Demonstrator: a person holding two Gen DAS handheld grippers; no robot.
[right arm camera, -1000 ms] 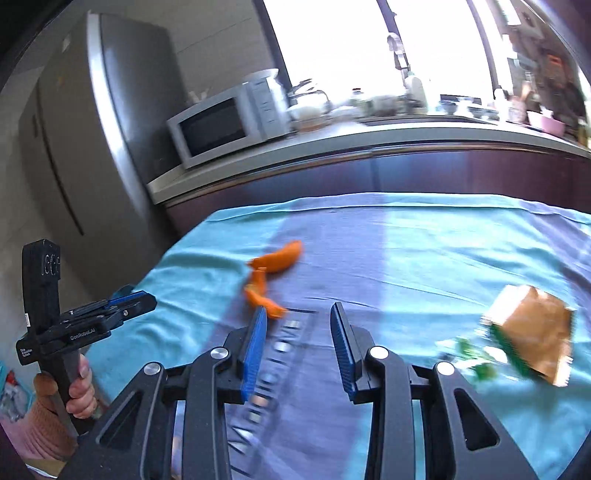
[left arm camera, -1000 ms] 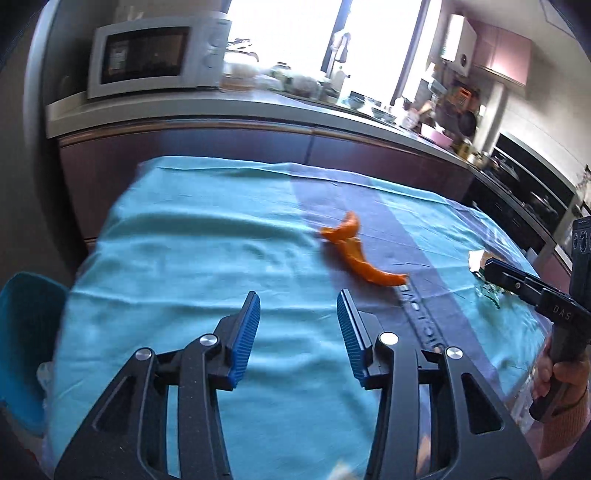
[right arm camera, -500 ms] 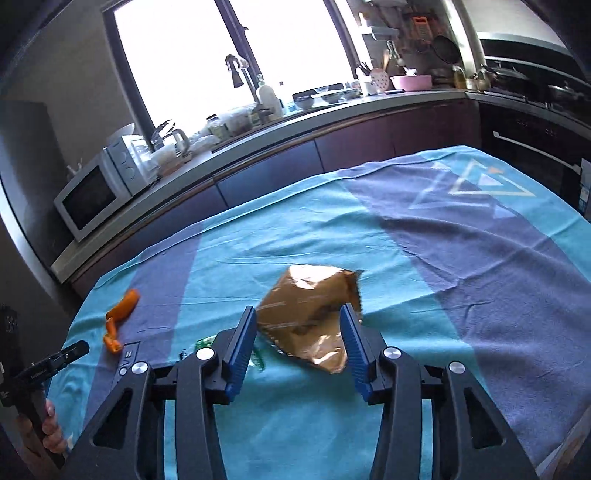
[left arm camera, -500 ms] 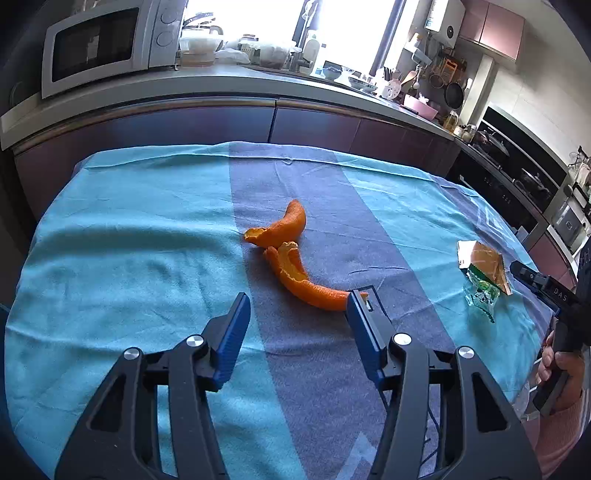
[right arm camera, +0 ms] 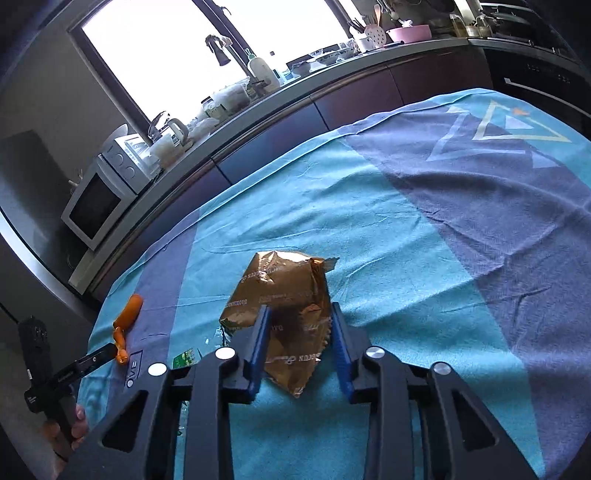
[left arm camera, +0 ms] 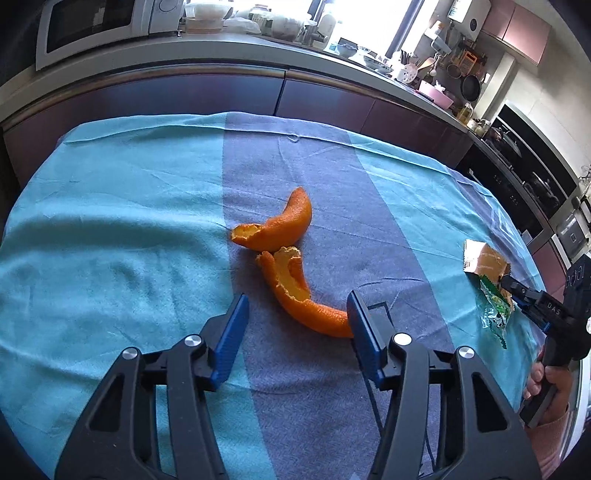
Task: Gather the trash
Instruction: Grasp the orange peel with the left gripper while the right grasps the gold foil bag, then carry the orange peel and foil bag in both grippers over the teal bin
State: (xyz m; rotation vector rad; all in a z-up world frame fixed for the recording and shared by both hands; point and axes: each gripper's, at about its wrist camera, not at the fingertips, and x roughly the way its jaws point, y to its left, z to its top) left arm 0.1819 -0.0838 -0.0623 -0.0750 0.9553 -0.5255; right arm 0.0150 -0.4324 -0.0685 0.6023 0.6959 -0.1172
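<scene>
A home kitchen: a microwave (left arm camera: 88,26) sits on a long counter (left arm camera: 229,51) crowded with bowls and jars (a tap (right arm camera: 218,48) stands by the bright window (right arm camera: 207,40)), pans (left arm camera: 471,86) hang on the wall, and a built-in oven (left arm camera: 532,181) stands beside it.

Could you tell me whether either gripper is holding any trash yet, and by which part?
Nothing held: left gripper open around the orange peel; right gripper open astride the gold wrapper.
</scene>
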